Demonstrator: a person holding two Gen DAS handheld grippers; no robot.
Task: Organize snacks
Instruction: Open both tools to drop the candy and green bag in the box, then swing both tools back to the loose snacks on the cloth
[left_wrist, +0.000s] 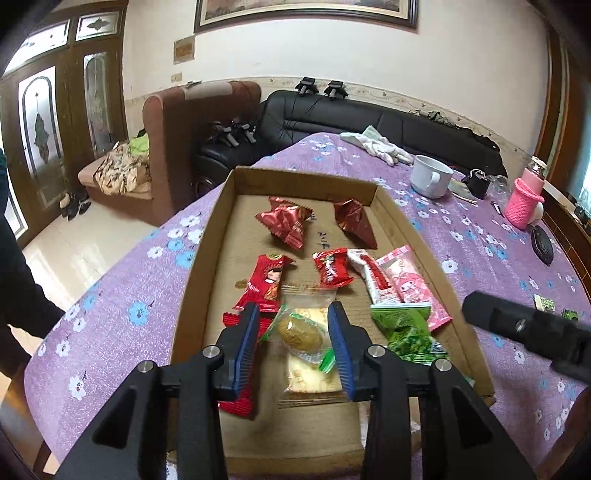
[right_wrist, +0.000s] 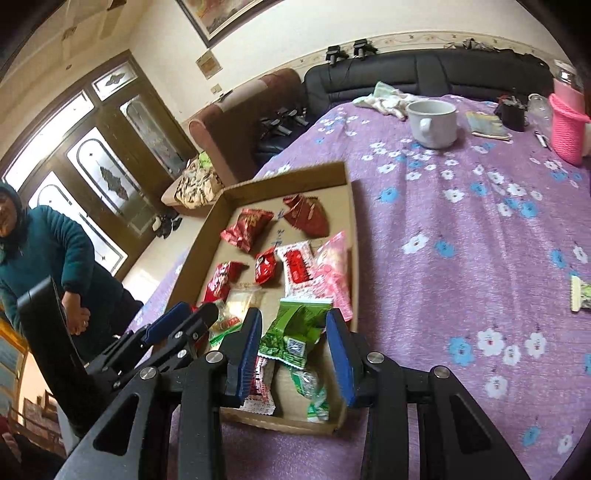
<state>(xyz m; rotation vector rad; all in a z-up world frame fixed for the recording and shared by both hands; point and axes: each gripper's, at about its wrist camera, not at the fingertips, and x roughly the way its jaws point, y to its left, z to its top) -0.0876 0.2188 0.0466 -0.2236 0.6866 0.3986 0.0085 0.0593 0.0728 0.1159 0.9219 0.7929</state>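
Note:
A shallow cardboard tray (left_wrist: 212, 236) (right_wrist: 352, 221) on the purple tablecloth holds several wrapped snacks: red packets (left_wrist: 282, 221), a pink packet (left_wrist: 410, 284), green packets (left_wrist: 406, 328) (right_wrist: 295, 328) and a clear-wrapped cake (left_wrist: 301, 332). My left gripper (left_wrist: 294, 317) is open, its blue pads either side of the clear-wrapped cake, just above it. My right gripper (right_wrist: 293, 323) is open over the tray's near end, its pads either side of the green packet. The left gripper also shows in the right wrist view (right_wrist: 192, 317).
A white mug (left_wrist: 430, 177) (right_wrist: 434, 123), a pink knitted holder (left_wrist: 522, 201) (right_wrist: 569, 129), a white cloth (left_wrist: 376, 146) and small dark items stand at the table's far side. A loose green snack (right_wrist: 580, 299) lies on the cloth at right. A person (right_wrist: 44, 258) stands left.

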